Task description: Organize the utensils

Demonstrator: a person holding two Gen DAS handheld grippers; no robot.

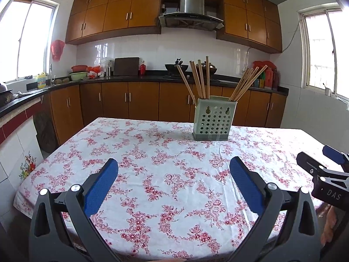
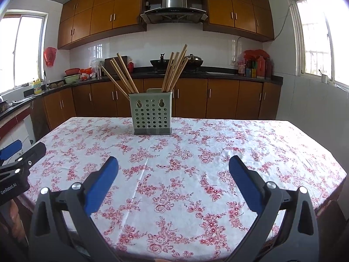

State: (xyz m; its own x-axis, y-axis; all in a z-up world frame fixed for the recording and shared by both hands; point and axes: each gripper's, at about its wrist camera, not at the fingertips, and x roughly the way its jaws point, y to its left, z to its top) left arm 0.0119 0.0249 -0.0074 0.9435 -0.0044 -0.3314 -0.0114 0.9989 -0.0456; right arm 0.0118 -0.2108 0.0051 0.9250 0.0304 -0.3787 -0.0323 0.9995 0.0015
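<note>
Your left gripper (image 1: 173, 163) hovers over the near part of the table (image 1: 65, 152), its jaws spread wide with nothing between the blue pads (image 1: 99, 187). Your right gripper (image 2: 173, 163) hangs in the same way over the near edge, jaws also spread wide and holding nothing. In the left wrist view the right gripper shows at the far right edge of the frame; in the right wrist view the left gripper shows at the far left edge. The two are well apart, side by side.

The table wears a white cloth (image 2: 240, 152) printed with pink and red flowers. Toward its far side stands a pale green holder (image 2: 152, 114), upright, with a grid of round holes and two keyhole slots in the wall facing you. It sits ahead of you, slightly right of centre from your left gripper and slightly left of centre from your right.

Wooden chopsticks (image 2: 122, 76) stand in the holder in two bunches: one leans out to the left, the other bunch (image 2: 175, 72) fans up and to the right. All sit with their lower ends inside the holder.

Behind the table runs a dark counter (image 1: 130, 79) over brown cabinets (image 1: 115, 100), with a wok (image 1: 176, 67) on the stove and a range hood (image 1: 192, 13) above.
</note>
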